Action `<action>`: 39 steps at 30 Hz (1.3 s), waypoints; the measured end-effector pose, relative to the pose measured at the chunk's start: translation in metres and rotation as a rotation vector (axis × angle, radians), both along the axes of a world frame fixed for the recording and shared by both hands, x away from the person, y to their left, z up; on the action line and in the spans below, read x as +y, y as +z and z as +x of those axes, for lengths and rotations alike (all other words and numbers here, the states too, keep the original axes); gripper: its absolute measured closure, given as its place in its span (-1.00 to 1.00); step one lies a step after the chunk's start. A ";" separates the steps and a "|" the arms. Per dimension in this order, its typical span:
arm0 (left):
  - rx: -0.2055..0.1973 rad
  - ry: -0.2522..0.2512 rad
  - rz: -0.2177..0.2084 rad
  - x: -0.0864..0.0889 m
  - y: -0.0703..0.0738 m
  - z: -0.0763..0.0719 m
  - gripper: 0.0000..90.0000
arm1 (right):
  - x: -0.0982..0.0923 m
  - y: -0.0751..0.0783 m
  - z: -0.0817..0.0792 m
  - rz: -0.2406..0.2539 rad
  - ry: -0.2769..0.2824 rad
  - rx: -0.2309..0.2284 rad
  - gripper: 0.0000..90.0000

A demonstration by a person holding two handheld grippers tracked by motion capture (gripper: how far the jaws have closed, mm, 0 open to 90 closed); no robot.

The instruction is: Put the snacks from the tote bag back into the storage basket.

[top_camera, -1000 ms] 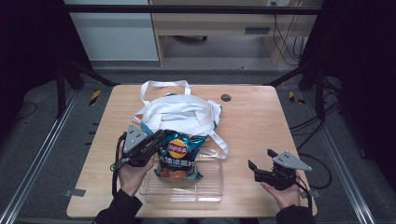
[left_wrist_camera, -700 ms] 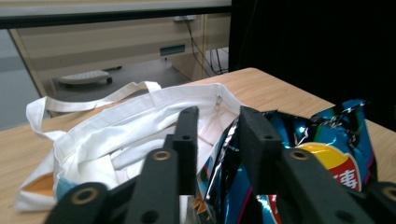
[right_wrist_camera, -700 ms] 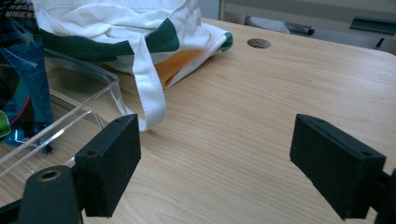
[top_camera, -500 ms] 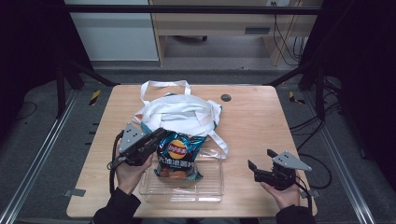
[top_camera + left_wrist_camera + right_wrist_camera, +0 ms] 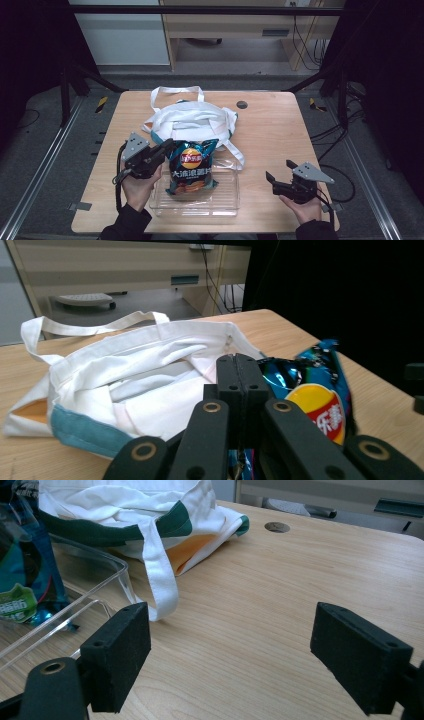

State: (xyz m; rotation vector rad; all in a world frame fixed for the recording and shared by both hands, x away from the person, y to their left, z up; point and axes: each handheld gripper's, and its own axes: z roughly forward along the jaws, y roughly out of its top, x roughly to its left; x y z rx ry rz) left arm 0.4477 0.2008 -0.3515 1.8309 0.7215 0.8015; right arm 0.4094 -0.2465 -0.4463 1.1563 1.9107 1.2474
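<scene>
Gripping: the left gripper has its two black jaws pressed together on the upper left corner of the chip bag; they have just been closing, and in the left gripper view the pads meet with blue foil showing below them.
Chip bag: blue, with a round yellow and red logo, standing tilted in the near half of the table, its lower end inside the clear tray (the top edge leans toward 12 o'clock, against the tote).
Tote bag: the white cloth tote bag lies slumped just beyond the chips at 12 o'clock, teal trim on its near edge, one strap trailing toward 4 o'clock beside the tray.
Right gripper: the right gripper is held low over bare wood at 3 o'clock from the tray, well apart from it, jaws spread wide with nothing between them.
Left hand: the left hand holds its tool at 9 o'clock from the chips.
Table hole: a small round hole sits at 1 o'clock from the tote.
</scene>
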 end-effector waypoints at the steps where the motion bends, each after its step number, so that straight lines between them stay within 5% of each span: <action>1: -0.015 0.000 0.008 0.001 -0.001 0.002 1.00 | 0.000 0.000 0.000 0.000 0.000 0.000 -0.63; 10: -0.064 -0.022 0.089 -0.003 -0.004 0.021 0.91 | 0.000 0.000 0.000 0.000 -0.001 0.003 -0.63; 15: -0.063 -0.028 0.085 -0.002 -0.004 0.021 0.81 | 0.000 0.000 0.000 0.000 -0.001 0.003 -0.63; 27: -0.102 -0.052 0.113 0.012 0.007 0.006 0.12 | 0.000 0.000 0.000 0.001 -0.004 0.001 -0.63; 39: -0.082 -0.069 0.145 0.033 0.005 -0.013 0.00 | 0.000 0.000 0.000 0.001 -0.006 0.000 -0.63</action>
